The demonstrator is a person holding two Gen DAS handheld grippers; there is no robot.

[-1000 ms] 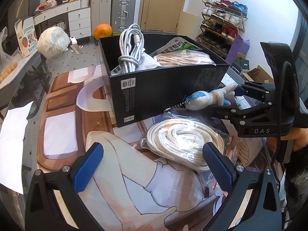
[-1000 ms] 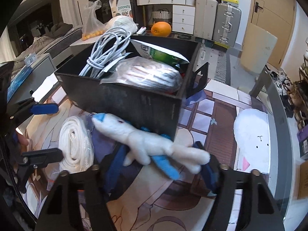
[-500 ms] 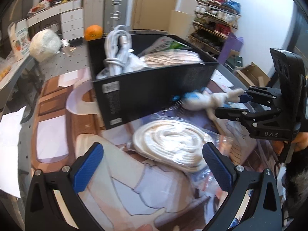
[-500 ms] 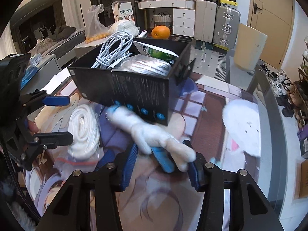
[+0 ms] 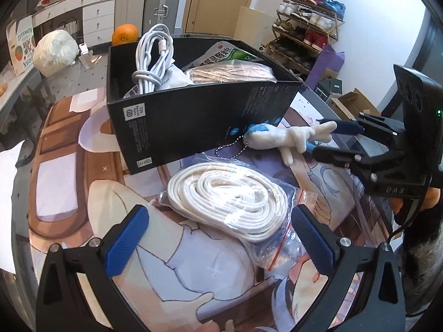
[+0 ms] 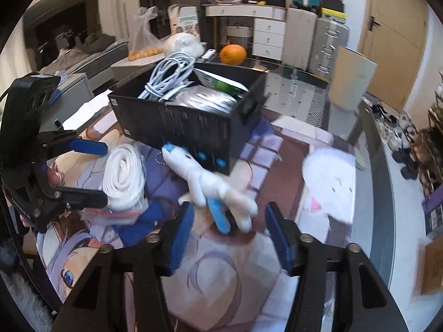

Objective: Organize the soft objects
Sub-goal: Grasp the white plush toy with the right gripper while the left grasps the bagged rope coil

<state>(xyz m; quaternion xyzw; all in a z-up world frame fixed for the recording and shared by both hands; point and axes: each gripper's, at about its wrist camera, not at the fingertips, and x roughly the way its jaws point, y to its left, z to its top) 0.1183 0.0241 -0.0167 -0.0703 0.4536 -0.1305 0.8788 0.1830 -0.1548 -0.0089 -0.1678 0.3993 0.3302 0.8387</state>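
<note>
Now right hand-held gripper [image 6: 227, 229] spread, jaws just opening, plush toy [image 6: 210, 185] loose betw. pads; left hand-held gripper [image 5: 221, 238] spread.

Both black grippers carry ribbed blue fingers [image 5: 126, 240], silver screws and thin cables.

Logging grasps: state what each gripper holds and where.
Nothing is held. The right gripper has just been opening, the plush toy lying loose between its fingers; the left gripper is open.

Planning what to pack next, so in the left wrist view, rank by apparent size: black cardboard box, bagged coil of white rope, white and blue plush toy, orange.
1. Black cardboard box
2. Bagged coil of white rope
3. White and blue plush toy
4. Orange, though it sits farthest away
</note>
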